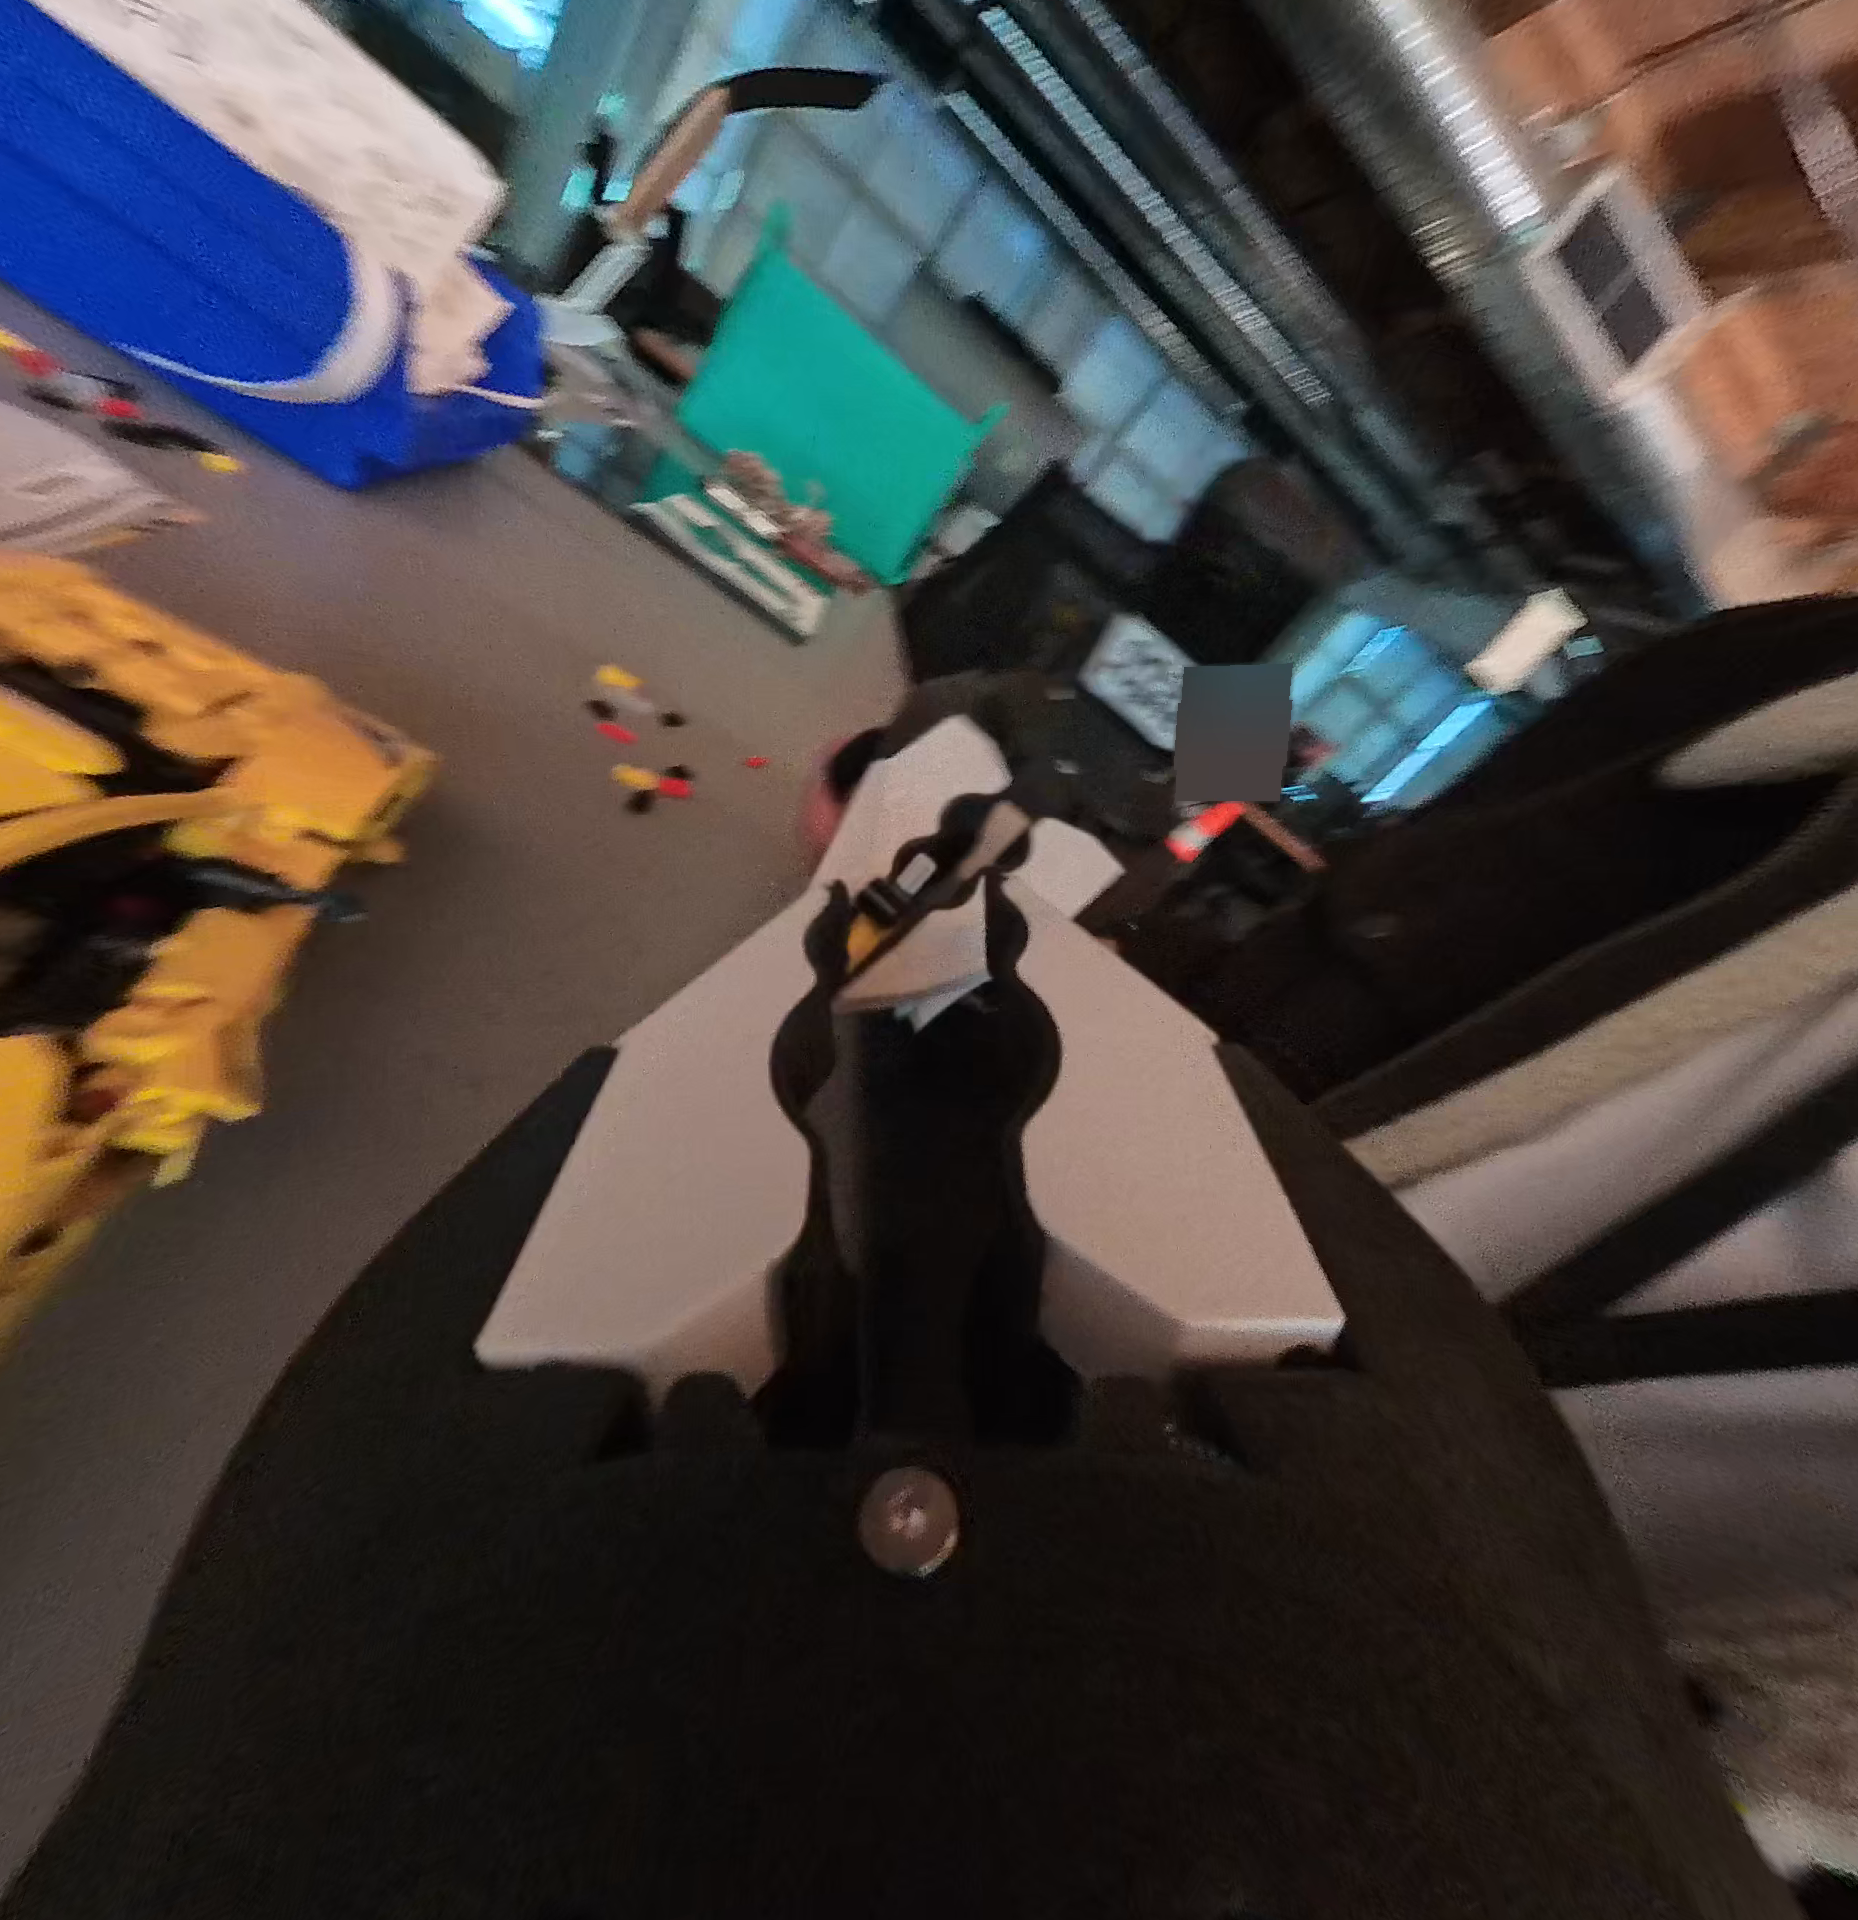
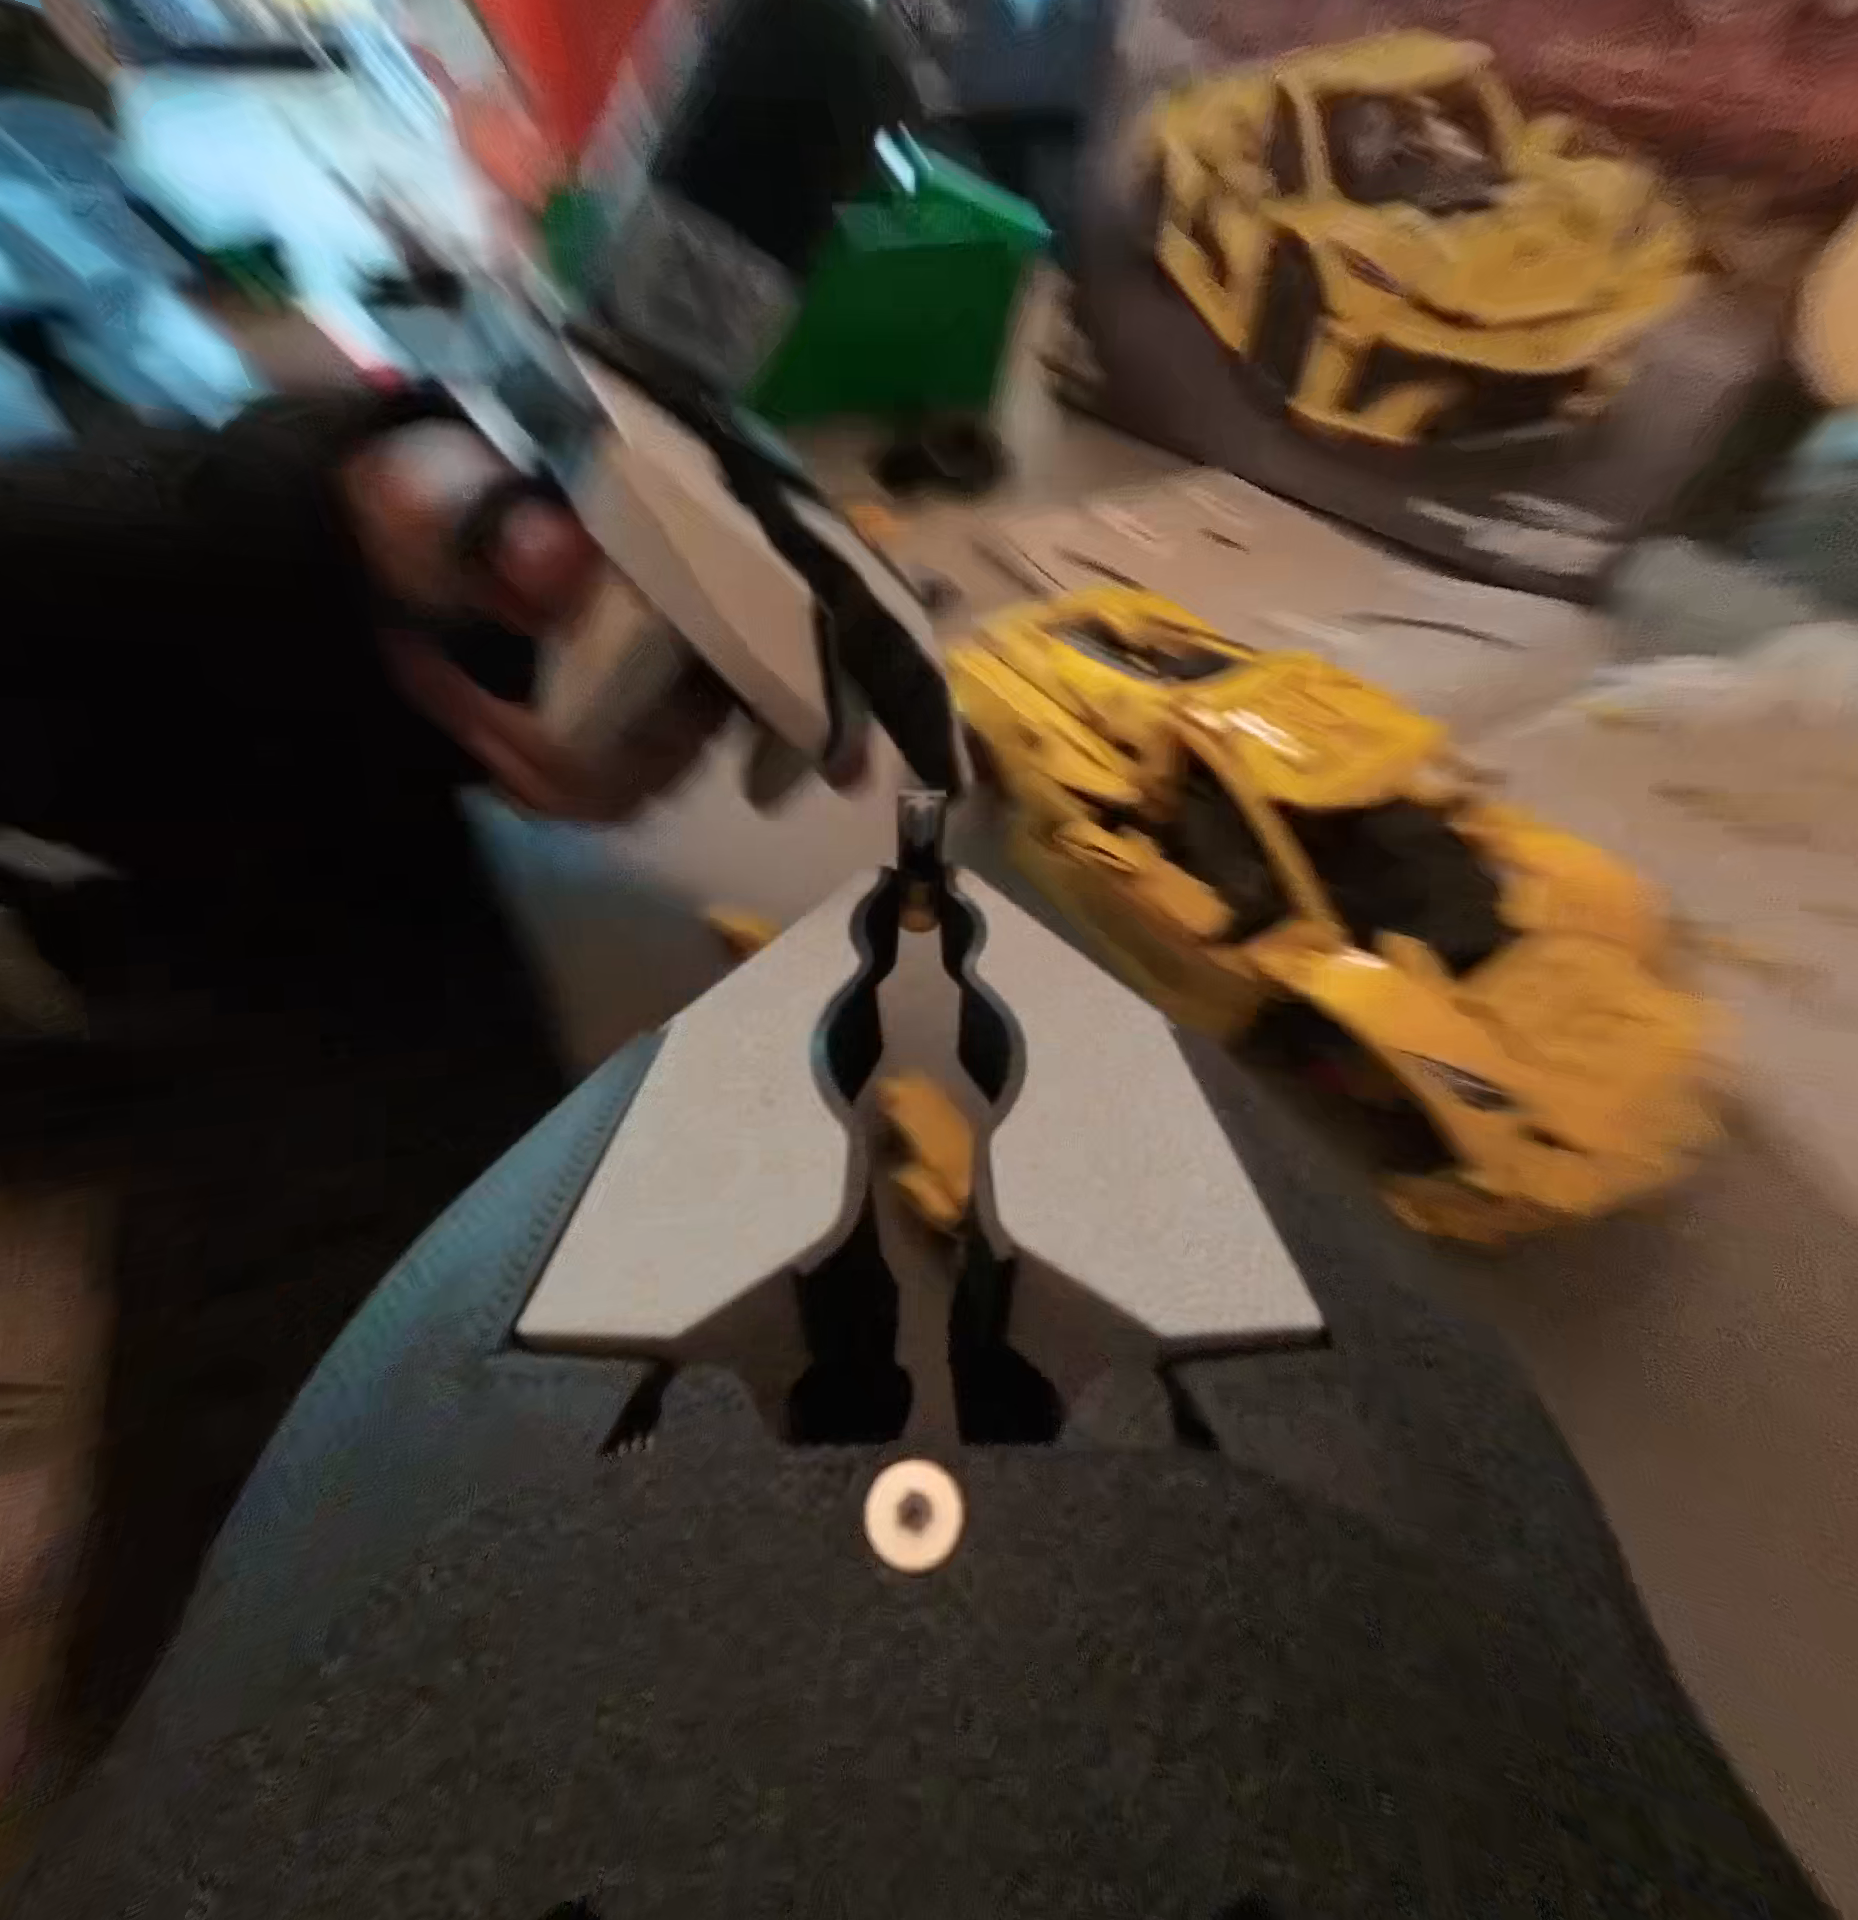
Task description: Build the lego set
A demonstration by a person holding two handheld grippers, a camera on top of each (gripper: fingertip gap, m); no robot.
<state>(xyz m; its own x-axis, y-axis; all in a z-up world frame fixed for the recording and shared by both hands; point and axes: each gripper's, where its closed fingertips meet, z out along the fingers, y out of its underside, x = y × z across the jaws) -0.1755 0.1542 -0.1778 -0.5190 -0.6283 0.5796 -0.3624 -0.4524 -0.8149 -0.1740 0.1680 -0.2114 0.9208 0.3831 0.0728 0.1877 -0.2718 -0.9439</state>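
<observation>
My left gripper (image 1: 914,914) is closed around a small black and yellow lego piece (image 1: 883,909), held in the air. My right gripper (image 2: 920,883) is shut on a small dark piece (image 2: 920,826) that sticks out past its tips. The two grippers meet tip to tip: the right one (image 1: 1060,862) faces the left camera, and the left one (image 2: 759,634) comes in from the upper left, touching the piece's top. The partly built yellow lego car (image 2: 1320,914) lies on the grey table to the right, and at the left in the left wrist view (image 1: 125,883). Both views are blurred.
Loose red, yellow and black pieces (image 1: 644,738) lie on the table beyond the car. A box showing a yellow car (image 2: 1424,229) stands behind, beside a green box (image 2: 904,312). A blue bag (image 1: 177,229) is at the far left. A hand (image 2: 509,623) holds the left gripper. My two grippers' fingertips are within a few centimetres of each other.
</observation>
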